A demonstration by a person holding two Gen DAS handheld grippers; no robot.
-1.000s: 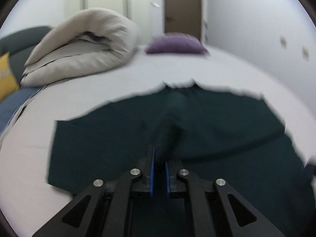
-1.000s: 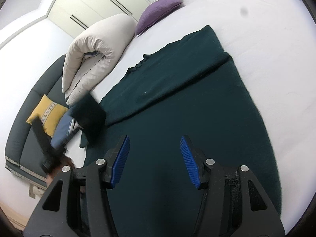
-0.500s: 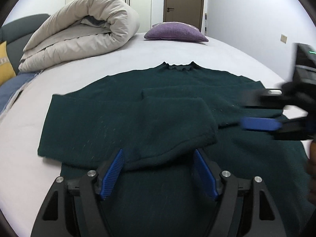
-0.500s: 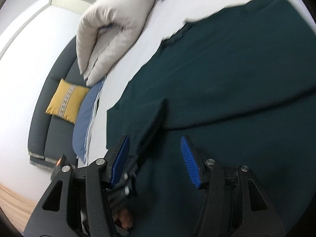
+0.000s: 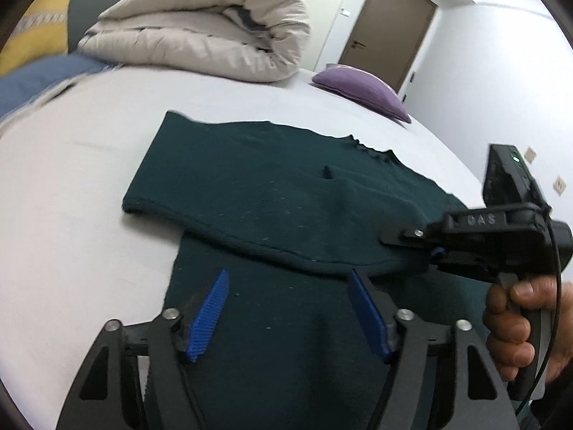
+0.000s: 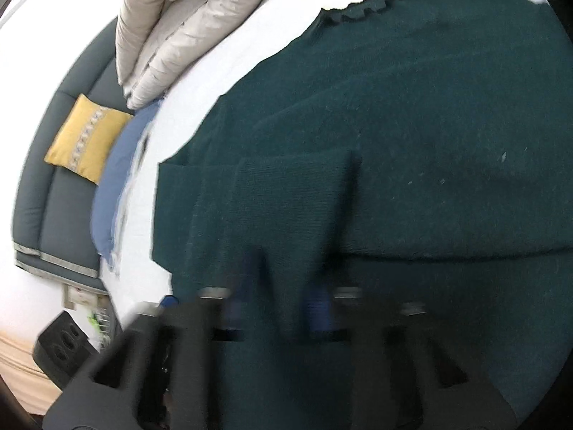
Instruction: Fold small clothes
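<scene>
A dark green sweater (image 5: 286, 208) lies flat on the white bed (image 5: 71, 179), one sleeve folded across its chest. My left gripper (image 5: 286, 308) hovers over the lower body of the sweater; its jaws are closing, with nothing pinched between the blue pads (image 5: 207, 319). My right gripper (image 5: 426, 247), held by a person's hand (image 5: 515, 326), is shut on the edge of the folded sleeve at the right. In the blurred right wrist view, the green sweater (image 6: 429, 125) fills the frame and a fold of it runs up between the right gripper's (image 6: 279, 297) fingers.
A rolled beige duvet (image 5: 200, 32) and a purple pillow (image 5: 361, 89) lie at the far side of the bed. A grey sofa (image 6: 53, 197) with a yellow cushion (image 6: 86, 139) and a blue blanket (image 6: 118, 179) borders the bed's left.
My left gripper let go of the sleeve, opened and pulled back; the sleeve now lies folded over the chest. My right gripper swung in and shut on the folded edge.
</scene>
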